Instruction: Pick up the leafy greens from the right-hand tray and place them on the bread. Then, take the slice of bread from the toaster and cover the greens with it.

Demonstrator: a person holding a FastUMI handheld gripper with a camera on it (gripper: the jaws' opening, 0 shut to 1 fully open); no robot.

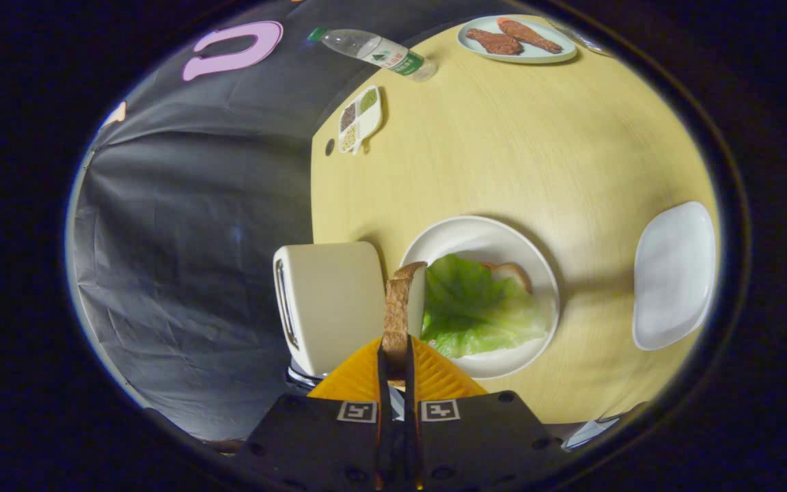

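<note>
**Bread slice held on edge above the plate of greens**

In the gripper view I saw the gripper [395, 355] at lower centre, its two fingers [359, 376] drawn close together and pressing on either face of a bread slice [402, 311]. The slice stood on edge between them, crust towards the camera, rising just ahead of the fingertips. To its left, at centre left of the frame, sat the toaster [328, 304], its slot side turned towards the dark wall; the slice was clear of it. Directly right of the held slice lay the plate [475, 239], round and pale, at lower centre. On it the greens [479, 307] were spread over a second slice, the base bread [511, 273], of which I could see only a corner beyond the leaf's upper right edge. At the right of the frame lay the tray [673, 273], well apart from the plate. Across the table [503, 150], in the upper right, a dish [518, 41] carried two brown pieces of food. In the upper centre a bottle [373, 49] lay on its side at the table's edge, with a small divided dish [361, 117] of seasonings just below it.
</note>
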